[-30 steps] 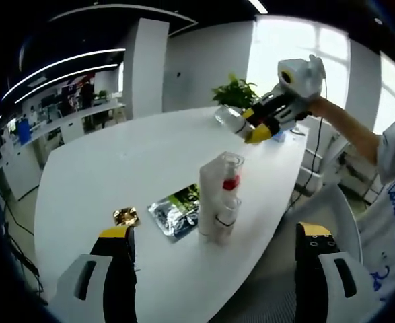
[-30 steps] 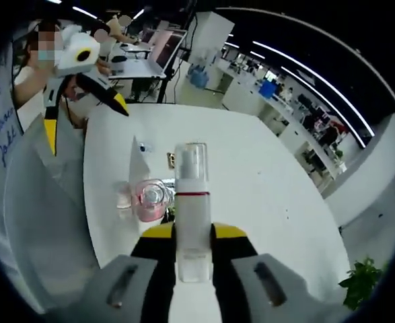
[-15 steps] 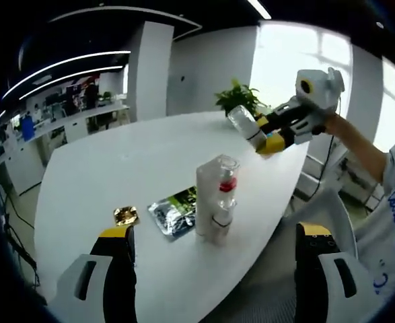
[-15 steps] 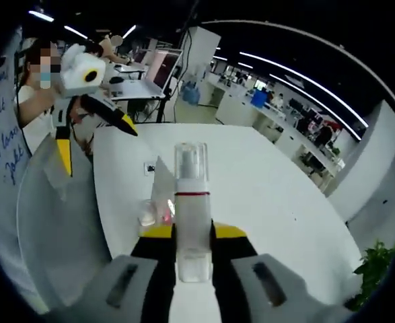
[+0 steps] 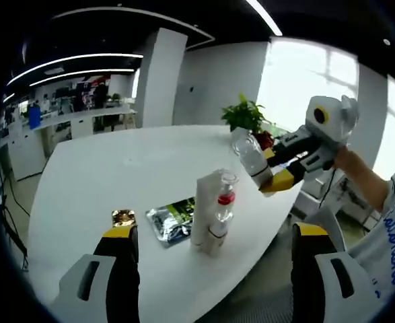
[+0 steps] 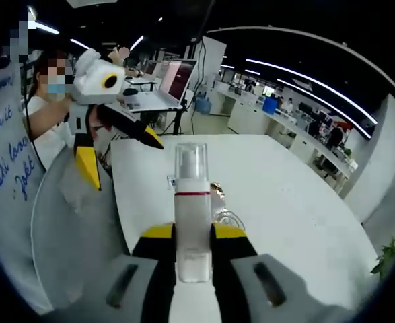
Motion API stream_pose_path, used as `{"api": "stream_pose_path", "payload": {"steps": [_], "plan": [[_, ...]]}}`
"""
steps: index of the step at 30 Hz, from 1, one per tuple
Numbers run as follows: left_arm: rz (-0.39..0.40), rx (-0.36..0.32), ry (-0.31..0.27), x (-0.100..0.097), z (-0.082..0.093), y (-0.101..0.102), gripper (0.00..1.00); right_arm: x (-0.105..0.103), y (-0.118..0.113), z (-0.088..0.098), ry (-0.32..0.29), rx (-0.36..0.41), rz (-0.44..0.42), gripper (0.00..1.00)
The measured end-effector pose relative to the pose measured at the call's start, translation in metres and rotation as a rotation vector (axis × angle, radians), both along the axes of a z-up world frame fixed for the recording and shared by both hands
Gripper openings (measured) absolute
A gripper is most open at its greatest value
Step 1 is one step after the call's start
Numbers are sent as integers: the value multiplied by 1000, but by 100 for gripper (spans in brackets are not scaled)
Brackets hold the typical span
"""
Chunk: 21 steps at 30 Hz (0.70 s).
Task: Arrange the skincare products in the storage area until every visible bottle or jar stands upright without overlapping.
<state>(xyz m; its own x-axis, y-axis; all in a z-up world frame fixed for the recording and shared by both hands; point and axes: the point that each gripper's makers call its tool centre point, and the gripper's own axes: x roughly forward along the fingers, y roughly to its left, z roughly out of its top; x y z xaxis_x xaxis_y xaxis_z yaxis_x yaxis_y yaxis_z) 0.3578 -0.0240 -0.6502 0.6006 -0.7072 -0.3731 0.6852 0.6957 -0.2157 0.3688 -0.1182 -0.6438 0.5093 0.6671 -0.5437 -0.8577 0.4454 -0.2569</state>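
Seen from the left gripper view: left hand-held gripper spread wide, jaws far apart at the near edge of the white surface, nothing between them. Just beyond the gap, near the surface's right edge, a tight cluster of skincare bottles standing upright, a tall white one touching a clear one with a red band; whether a third hides behind cannot be told. Left of the cluster, lying flat, a silver and green sachet, and farther left, close to the left jaw, a small gold packet. Far right and above the surface, right hand-held gripper gripped by a person's hand, closed on a clear pump bottle tilted with its top leaning left, held in the air clear of the surface. Behind it at the far end, a green potted plant. From the right gripper view: right hand-held gripper clamped on the same clear pump bottle, yellow-tipped jaws pressed against its lower body, red ring and clear cap standing up the middle of the picture. Beyond the bottle, the white surface stretching away, with bits of the cluster peeping out at the bottle's right side. To the left, the left hand-held gripper held up with jaws parted and empty, a laptop on a stand behind it.
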Motion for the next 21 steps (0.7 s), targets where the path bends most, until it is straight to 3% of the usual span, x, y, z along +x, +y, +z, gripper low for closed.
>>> {"api": "stream_pose_path", "payload": {"steps": [7,13,17,21], "plan": [[6,-48,-1,-2,1,-7,91,-7,17,-8,34,44,25,18],[-5,-47,4,-5,-1,-13,81,-11,29,-11,44,76,40,18],[-7,-65,10,-4,0,-17,79,-13,33,-14,57,101,36,18],[-10,-90,9,-4,3,-22,68,-16,37,-15,71,124,37,18]]}}
